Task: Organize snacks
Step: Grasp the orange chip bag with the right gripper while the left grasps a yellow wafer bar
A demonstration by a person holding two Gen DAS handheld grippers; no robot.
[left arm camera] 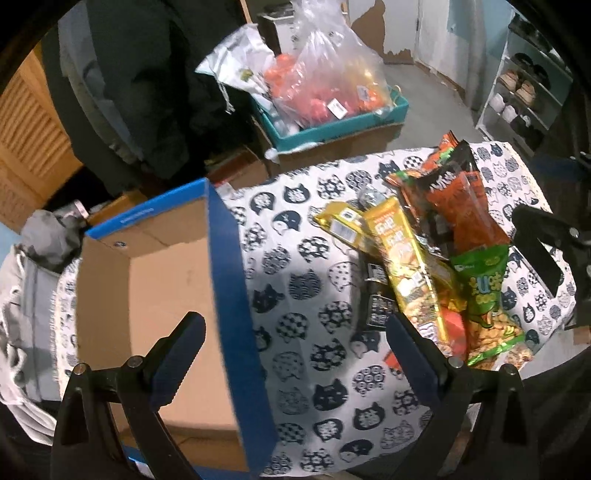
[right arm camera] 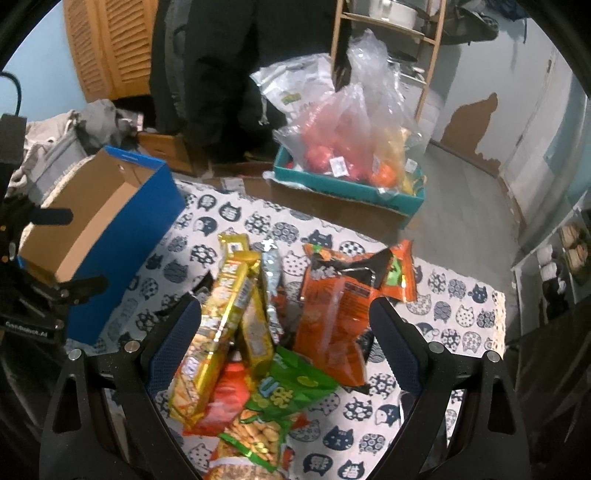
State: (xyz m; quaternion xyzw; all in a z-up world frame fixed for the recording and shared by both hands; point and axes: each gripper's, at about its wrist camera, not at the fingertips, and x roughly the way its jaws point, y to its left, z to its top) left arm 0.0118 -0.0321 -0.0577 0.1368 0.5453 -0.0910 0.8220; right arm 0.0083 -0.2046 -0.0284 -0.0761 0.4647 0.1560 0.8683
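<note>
A pile of snack packs lies on a cat-print cloth (left arm camera: 306, 258): gold biscuit packs (right arm camera: 218, 325), orange bags (right arm camera: 332, 306) and a green bag (right arm camera: 284, 395). The pile also shows in the left wrist view (left arm camera: 436, 251). An empty blue cardboard box (left arm camera: 159, 295) stands left of it, seen too in the right wrist view (right arm camera: 107, 236). My left gripper (left arm camera: 295, 354) is open and empty, straddling the box's right wall. My right gripper (right arm camera: 284, 336) is open and empty, just above the snack pile. It shows at the right edge of the left wrist view (left arm camera: 546, 243).
Behind the cloth, a teal tray (right arm camera: 351, 188) on a cardboard box holds clear bags of fruit. A wooden shelf (right arm camera: 388, 33) and dark hanging coats (right arm camera: 207, 66) stand behind. A shoe rack (left arm camera: 524, 96) is at the right. Grey clothes (left arm camera: 33, 258) lie left of the box.
</note>
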